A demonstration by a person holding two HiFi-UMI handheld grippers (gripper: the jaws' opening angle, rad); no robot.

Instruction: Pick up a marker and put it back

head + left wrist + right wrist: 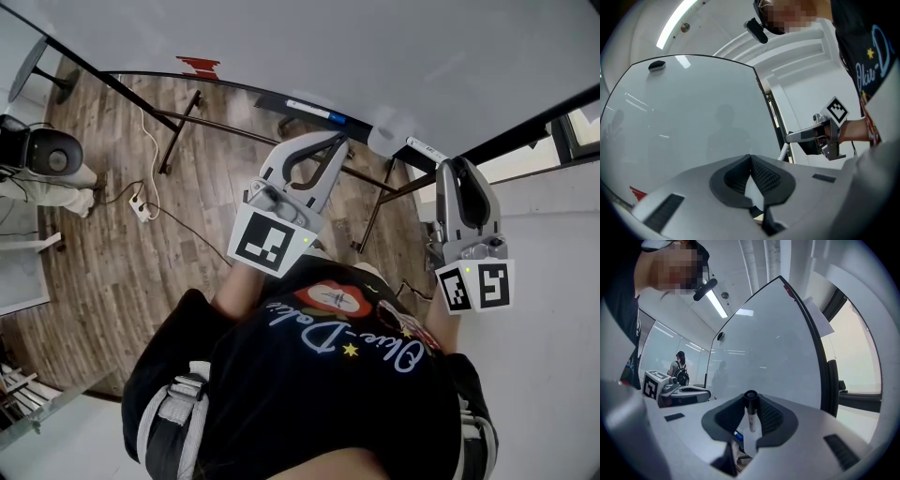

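Right gripper clamps a black-capped marker between its pads. Beside it, the left gripper has its jaws closed on nothing. Just ahead of both stands the whiteboard, whose bottom-edge ledge carries a blue-ended pen. Far behind stands a person with a backpack.

I see a large whiteboard in a black frame, with a small red mark near its edge. Below it is a wood-plank floor, where a white power strip and its cable lie. Far off, a person wearing a backpack faces away.
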